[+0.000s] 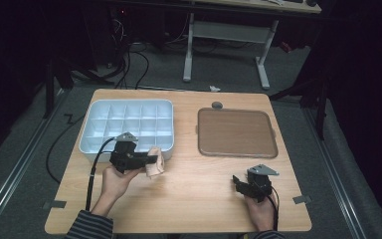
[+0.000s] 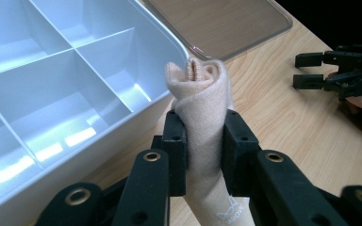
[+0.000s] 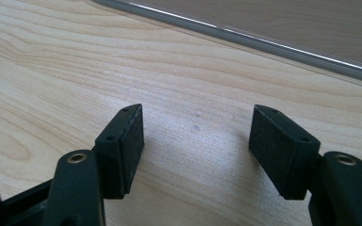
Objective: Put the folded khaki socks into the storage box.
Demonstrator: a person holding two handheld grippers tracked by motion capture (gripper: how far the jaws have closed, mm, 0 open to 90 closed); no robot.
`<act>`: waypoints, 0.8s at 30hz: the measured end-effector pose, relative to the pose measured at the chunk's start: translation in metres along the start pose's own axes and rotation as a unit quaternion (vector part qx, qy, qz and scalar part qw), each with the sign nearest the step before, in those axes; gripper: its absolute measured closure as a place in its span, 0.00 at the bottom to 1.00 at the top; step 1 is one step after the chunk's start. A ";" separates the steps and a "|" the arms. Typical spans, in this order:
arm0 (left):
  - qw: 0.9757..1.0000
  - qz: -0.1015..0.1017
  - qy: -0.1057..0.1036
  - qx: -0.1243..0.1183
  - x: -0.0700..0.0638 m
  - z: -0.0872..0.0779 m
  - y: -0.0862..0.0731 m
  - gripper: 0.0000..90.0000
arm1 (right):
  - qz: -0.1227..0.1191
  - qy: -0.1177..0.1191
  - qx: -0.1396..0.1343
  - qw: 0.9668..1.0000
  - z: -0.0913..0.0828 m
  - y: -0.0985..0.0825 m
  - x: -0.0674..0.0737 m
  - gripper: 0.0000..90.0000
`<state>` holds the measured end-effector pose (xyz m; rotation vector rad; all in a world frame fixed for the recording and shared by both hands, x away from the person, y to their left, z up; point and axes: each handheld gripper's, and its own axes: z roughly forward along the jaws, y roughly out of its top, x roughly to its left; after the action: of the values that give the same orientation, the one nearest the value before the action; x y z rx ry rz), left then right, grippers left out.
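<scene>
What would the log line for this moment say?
left claw: shut on rolled sock | sock: beside white box | right claw: open, over table | lid: flat on table

the one bit of print is on the rolled beige sock [image 2: 202, 141], seen in the left gripper view: a small white mark low on the fabric, a little emblem with a short line of letters under it. the letters stand upside down and are too small and blurred to read. nothing else in any view carries text, numbers or labels.
</scene>
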<state>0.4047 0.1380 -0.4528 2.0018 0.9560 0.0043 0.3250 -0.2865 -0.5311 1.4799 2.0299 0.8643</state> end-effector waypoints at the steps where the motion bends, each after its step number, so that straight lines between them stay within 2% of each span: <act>1: 1.000 -0.001 -0.003 0.000 0.002 0.000 0.001 0.83 | 0.000 0.000 0.000 1.000 0.000 0.000 0.000 0.40; 5: 1.000 0.004 0.001 0.009 0.008 0.000 0.005 0.83 | 0.000 0.000 0.000 1.000 0.000 0.000 0.000 0.40; 13: 1.000 -0.007 -0.001 0.005 0.019 -0.007 0.006 0.83 | 0.000 0.000 0.000 1.000 0.000 0.000 0.000 0.40; 24: 1.000 -0.005 0.007 0.002 0.023 -0.012 0.008 0.83 | 0.000 0.000 0.001 1.000 0.000 0.000 0.001 0.39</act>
<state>0.4217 0.1590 -0.4478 2.0026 0.9750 0.0104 0.3249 -0.2860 -0.5310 1.4808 2.0309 0.8623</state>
